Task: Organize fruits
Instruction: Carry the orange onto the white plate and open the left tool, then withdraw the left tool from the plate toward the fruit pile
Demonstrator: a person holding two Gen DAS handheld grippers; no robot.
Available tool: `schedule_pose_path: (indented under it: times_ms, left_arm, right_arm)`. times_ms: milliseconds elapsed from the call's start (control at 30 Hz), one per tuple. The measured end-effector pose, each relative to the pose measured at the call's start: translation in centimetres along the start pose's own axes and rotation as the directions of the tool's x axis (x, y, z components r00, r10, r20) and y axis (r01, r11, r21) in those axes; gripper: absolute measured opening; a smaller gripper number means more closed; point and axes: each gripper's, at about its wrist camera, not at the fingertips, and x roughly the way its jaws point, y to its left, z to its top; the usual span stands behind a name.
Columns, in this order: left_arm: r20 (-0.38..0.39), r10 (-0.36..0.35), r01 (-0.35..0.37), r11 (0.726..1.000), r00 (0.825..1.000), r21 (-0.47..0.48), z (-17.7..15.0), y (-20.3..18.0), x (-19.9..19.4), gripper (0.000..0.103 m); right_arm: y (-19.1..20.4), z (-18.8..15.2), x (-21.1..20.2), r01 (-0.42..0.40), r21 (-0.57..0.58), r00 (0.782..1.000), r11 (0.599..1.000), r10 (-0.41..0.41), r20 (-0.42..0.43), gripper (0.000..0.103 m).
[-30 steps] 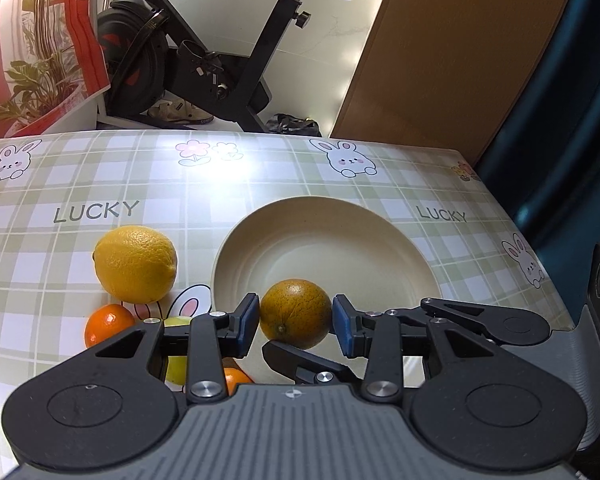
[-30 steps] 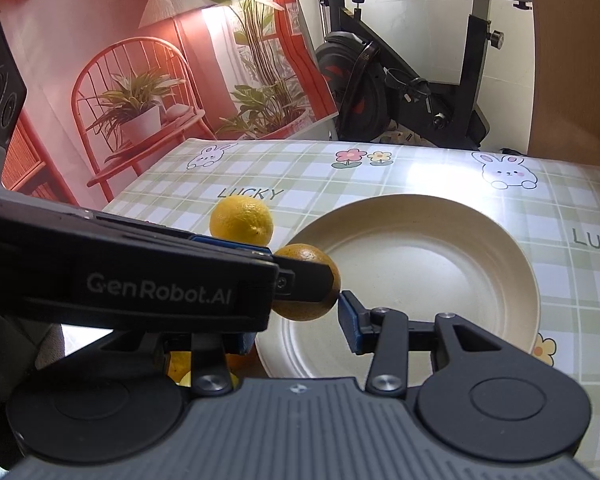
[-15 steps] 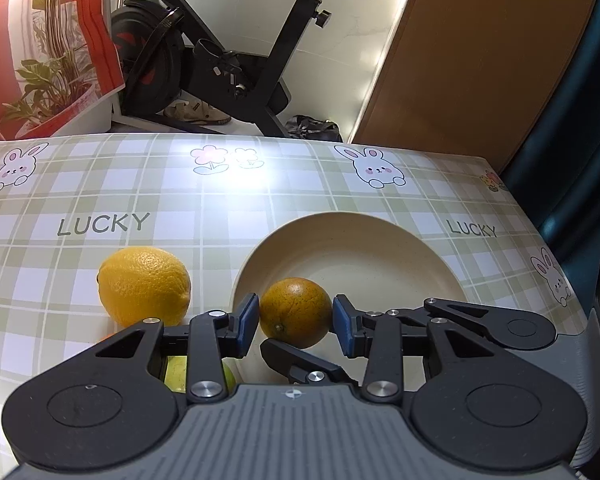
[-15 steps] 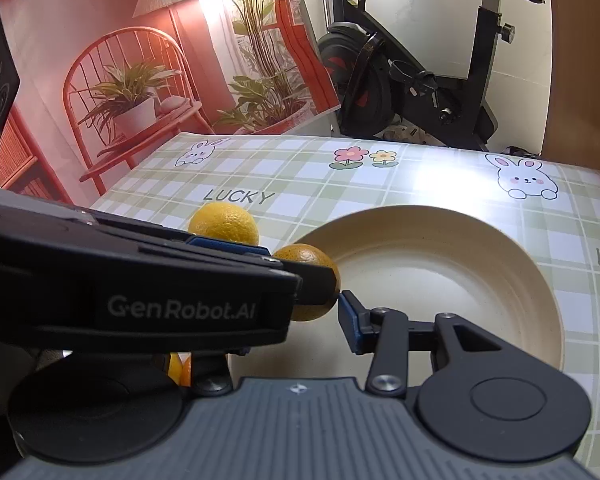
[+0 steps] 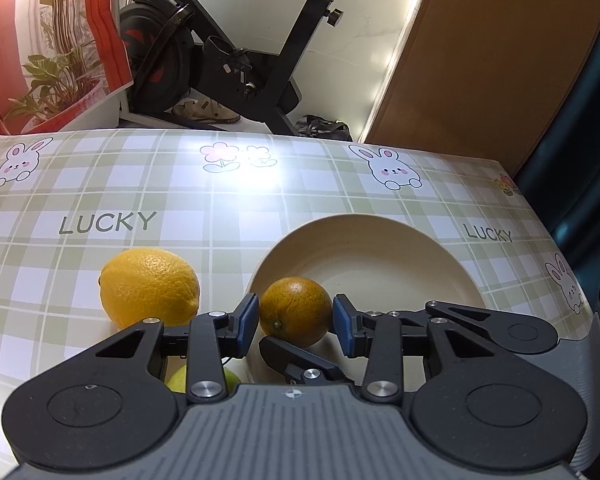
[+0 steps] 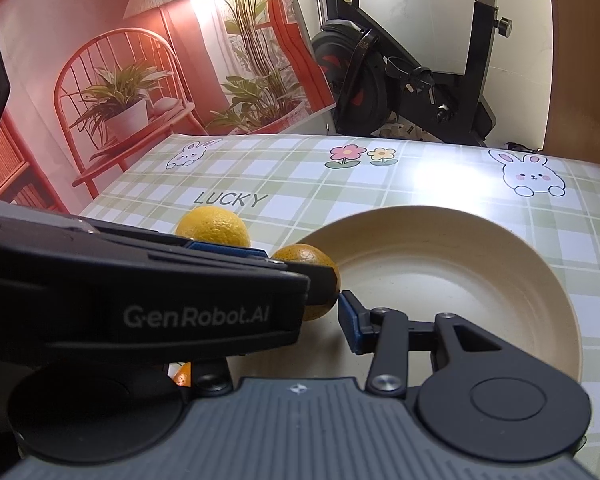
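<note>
Resting between the blue pads of the left hand-held gripper (image 5: pixel 295 322), a dark orange (image 5: pixel 294 310) sits at the near-left edge of the cream plate (image 5: pixel 380 248). The left pad (image 5: pixel 247 322) lies against the fruit's side, and the right pad seems to touch the other side, so the jaws look clenched on the orange; whether the fruit is lifted or bears on the plate cannot be told. A large yellow lemon (image 5: pixel 150 286) lies on the checked worktop (image 5: pixel 180 184) just left of the plate, apart from the orange. Below the left finger a pale green fruit (image 5: pixel 178 378) peeks out, mostly hidden.

From the right wrist camera, the left unit's black body crosses the foreground and covers part of the same orange (image 6: pixel 314 258) at the plate's (image 6: pixel 460 240) left rim, with the lemon (image 6: pixel 212 226) behind it. Only one blue pad (image 6: pixel 350 322) of the right hand-held gripper (image 6: pixel 284 328) shows, hanging over the plate; its partner is hidden, so I cannot tell if it is released or closed. A sliver of a small orange fruit (image 6: pixel 183 376) shows beneath. An exercise bike (image 5: pixel 240 52) stands beyond the worktop
</note>
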Motion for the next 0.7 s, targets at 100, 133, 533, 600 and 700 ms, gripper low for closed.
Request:
schedule_pose_path:
  times_ms: [100,133,533,600,700]
  left_arm:
    - [-0.011,0.001,-0.001,1.0,1.0,0.012,-0.2,0.0,0.3,0.043]
    - [-0.015,0.003,-0.003,1.0,1.0,0.016,-0.3,0.0,0.4,0.043]
    - [0.024,0.016,-0.016,1.0,1.0,0.01,-1.0,0.0,-0.8,0.053]
    - [0.044,0.021,-0.022,1.0,0.999,0.02,-1.1,-0.4,-1.4,0.054]
    - [0.069,0.029,-0.031,0.999,0.997,0.037,-1.2,-0.8,-2.6,0.054]
  right_arm:
    - [0.1,0.0,0.3,0.01,0.002,1.0,1.0,-0.01,-0.006,0.044]
    - [0.1,0.0,0.3,0.014,0.004,1.0,1.0,-0.014,-0.008,0.044]
    - [-0.1,-0.5,-0.1,0.059,-0.004,0.998,0.998,-0.059,0.011,0.053]
    - [-0.3,-0.7,-0.6,0.064,-0.003,0.998,0.998,-0.064,0.015,0.053]
    - [-0.5,-1.0,-1.8,0.068,-0.012,0.997,0.998,-0.068,0.03,0.054]
